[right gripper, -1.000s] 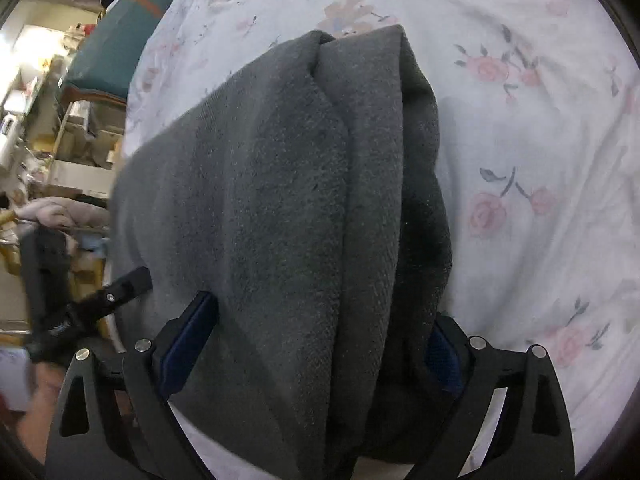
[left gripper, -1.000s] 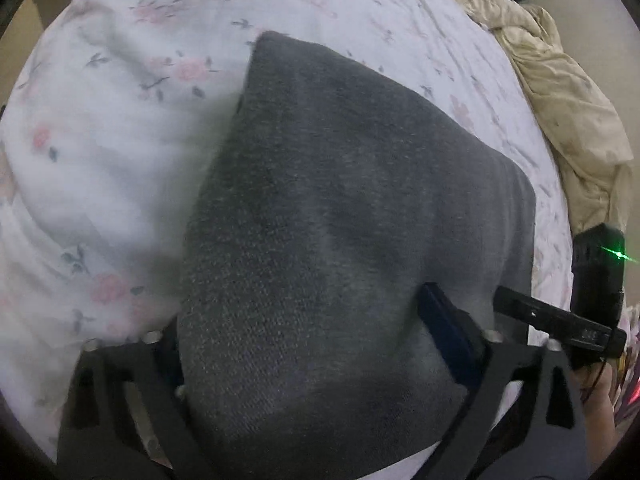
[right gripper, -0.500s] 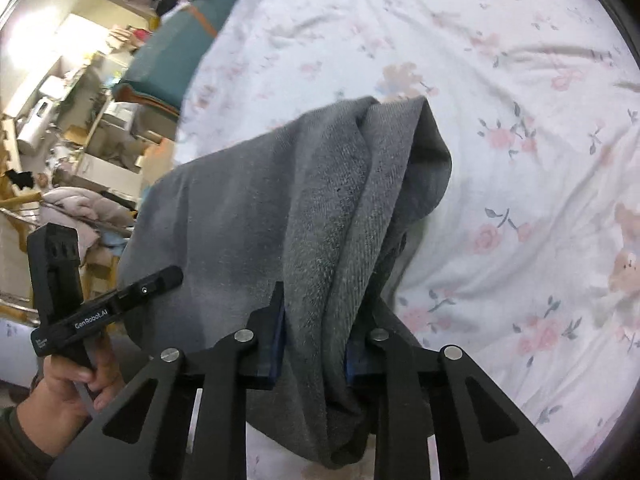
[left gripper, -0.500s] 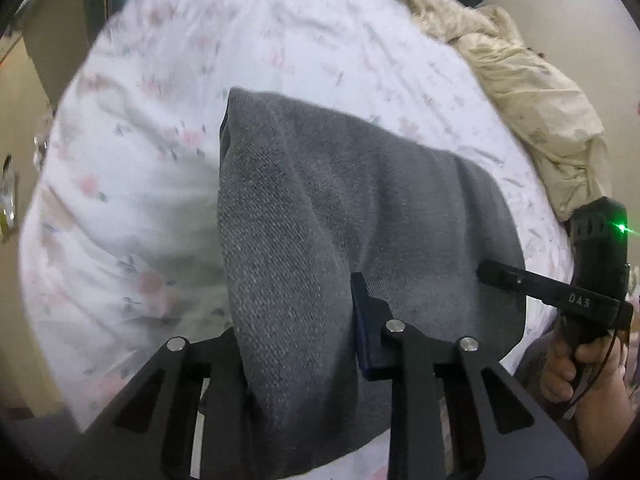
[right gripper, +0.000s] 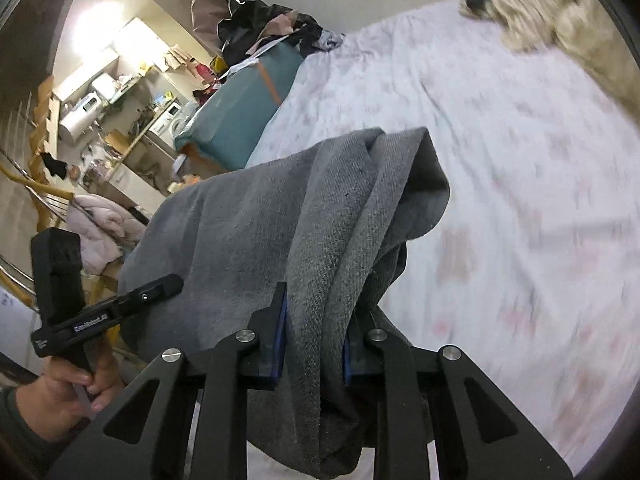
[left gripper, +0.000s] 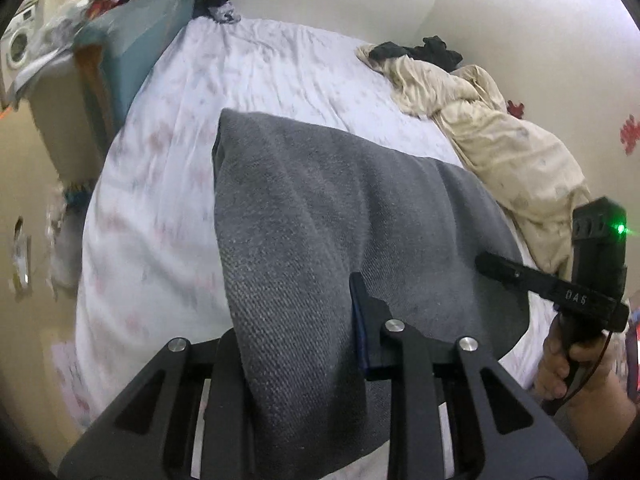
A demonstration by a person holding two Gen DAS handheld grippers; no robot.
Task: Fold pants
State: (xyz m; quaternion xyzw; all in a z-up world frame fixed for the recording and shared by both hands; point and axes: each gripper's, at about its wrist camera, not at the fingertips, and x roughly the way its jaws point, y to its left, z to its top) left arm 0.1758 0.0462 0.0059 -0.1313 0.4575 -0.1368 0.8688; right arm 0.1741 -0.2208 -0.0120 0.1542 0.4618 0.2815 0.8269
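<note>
Both the left gripper (left gripper: 296, 344) and right gripper (right gripper: 314, 344) pinch the grey pants (left gripper: 320, 208) above the floral-sheeted bed (left gripper: 248, 76); a cream blanket (left gripper: 496, 136) is heaped along its wall-side edge.

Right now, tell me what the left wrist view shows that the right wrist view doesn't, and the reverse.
Only the left wrist view: the left gripper with its jaws clamped on the grey pants, and a washing machine far left.

Only the right wrist view: the right gripper clamped on a bunched edge of the pants, and kitchen shelves.

Both: the pants, the floral bedsheet, the beige blanket, the teal suitcase.
</note>
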